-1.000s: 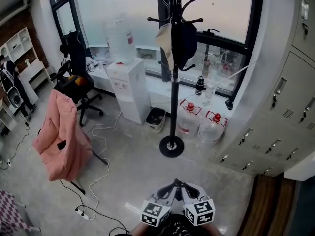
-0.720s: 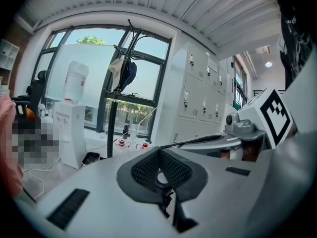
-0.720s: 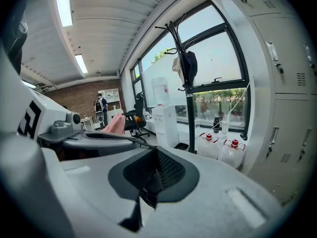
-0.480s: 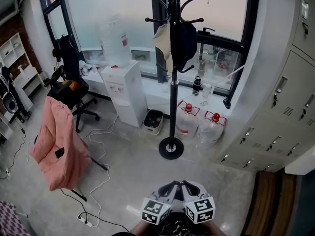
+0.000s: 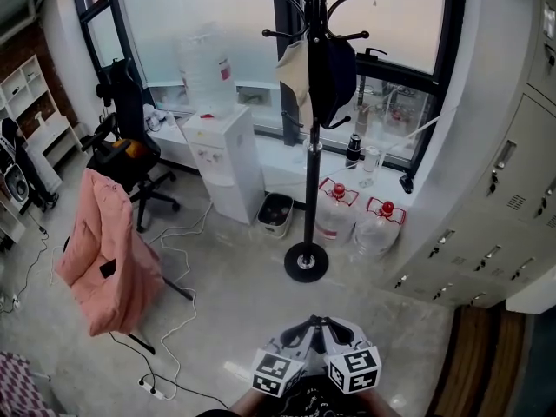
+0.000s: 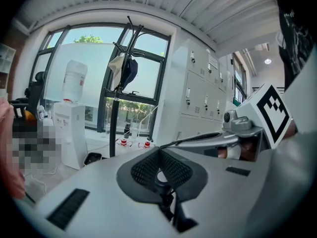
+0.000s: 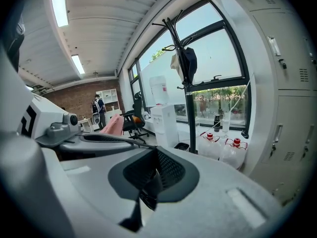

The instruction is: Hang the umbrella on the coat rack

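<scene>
Standing well ahead of right hand-held gripper (image 5: 325,323), coat rack (image 5: 310,189)

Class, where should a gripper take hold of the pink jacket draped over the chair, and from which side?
Probably the top fold of the pink jacket, from above: the fabric humps into a ridge there and hangs loose and wide below.
</scene>
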The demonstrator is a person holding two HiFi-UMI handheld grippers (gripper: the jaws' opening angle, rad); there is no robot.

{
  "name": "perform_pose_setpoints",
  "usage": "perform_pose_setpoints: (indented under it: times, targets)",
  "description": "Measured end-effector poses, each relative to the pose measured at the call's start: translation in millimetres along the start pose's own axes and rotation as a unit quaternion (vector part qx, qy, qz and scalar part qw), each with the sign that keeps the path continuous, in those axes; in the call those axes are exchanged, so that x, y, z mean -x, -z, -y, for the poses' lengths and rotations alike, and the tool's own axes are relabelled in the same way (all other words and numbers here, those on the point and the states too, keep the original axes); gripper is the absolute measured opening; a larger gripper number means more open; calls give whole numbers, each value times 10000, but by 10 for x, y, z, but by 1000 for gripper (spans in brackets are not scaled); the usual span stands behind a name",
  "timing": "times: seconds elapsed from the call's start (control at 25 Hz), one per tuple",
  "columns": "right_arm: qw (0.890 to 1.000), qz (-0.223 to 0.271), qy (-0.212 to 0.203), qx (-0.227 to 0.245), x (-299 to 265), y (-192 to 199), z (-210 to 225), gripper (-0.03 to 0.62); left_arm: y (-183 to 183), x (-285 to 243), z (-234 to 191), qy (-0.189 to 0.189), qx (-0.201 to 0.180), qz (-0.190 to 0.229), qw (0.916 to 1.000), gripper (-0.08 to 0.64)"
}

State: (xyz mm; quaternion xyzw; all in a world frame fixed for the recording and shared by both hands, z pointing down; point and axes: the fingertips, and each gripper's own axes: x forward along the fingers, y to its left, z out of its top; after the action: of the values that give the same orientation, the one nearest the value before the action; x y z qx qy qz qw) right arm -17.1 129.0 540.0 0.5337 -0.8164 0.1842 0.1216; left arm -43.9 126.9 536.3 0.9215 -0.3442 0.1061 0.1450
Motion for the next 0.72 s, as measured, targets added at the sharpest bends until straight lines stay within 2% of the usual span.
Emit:
perform_pose_setpoints:
  times: [0.32, 0.72]
  targets:
    - [9999, 51, -128, -18, -218, -152, 141, 5, -128, -176, -193, -162, -27, 44, 9999, 12]
    - [9997, 20, -178, 155, -464, -335, 437, 5, -299, -529, -379, -256, 143, 132, 9995, 11]
